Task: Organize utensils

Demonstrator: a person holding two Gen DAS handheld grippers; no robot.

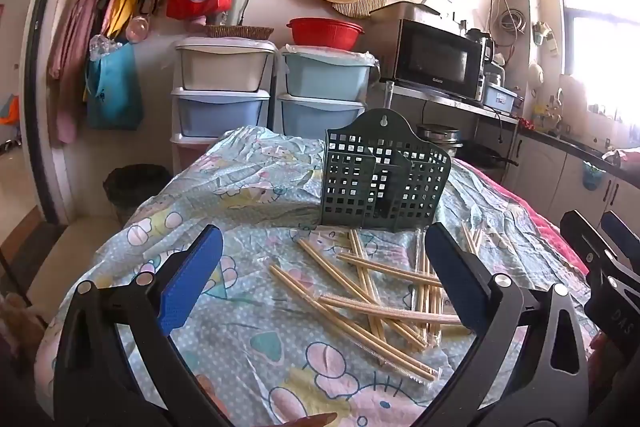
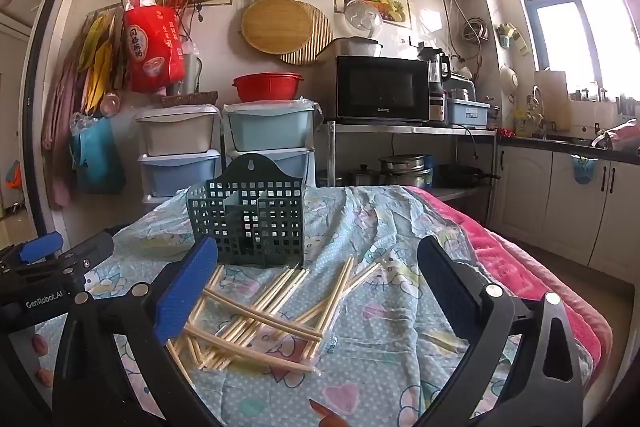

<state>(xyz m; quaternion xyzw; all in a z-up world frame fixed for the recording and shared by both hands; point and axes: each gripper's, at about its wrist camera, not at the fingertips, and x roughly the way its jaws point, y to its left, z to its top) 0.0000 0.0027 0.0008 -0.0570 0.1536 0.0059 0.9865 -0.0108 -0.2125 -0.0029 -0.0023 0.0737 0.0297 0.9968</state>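
Across the table lies a pale blue cartoon-print cloth [image 1: 248,343], wrinkled, with a pink cloth [image 2: 532,279] showing along its right edge. Far behind it, against the wall, stand 2 stacks of plastic drawers [image 1: 224,95], a red bowl [image 1: 325,33] on top of the right stack, and a black microwave [image 2: 382,89] on a metal shelf to the right.

At the far middle of the cloth stands a dark green holder [image 1: 384,175], upright, its walls a square grid, with dividers inside; no utensil shows in it. Just near of its base lie the chopsticks [image 1: 384,291], a loose crossed heap of pale wooden pairs, some in clear sleeves, flat on the cloth. 1 or 2 tips reach close to the holder's foot; whether they touch it I cannot tell.

Left gripper [image 1: 320,279] hovers near of the heap, jaws spread wide with nothing between them, its blue pads [image 1: 192,279] either side of the pile in view. Right gripper [image 2: 316,287] sits to the right of it, jaws likewise spread wide and holding nothing.
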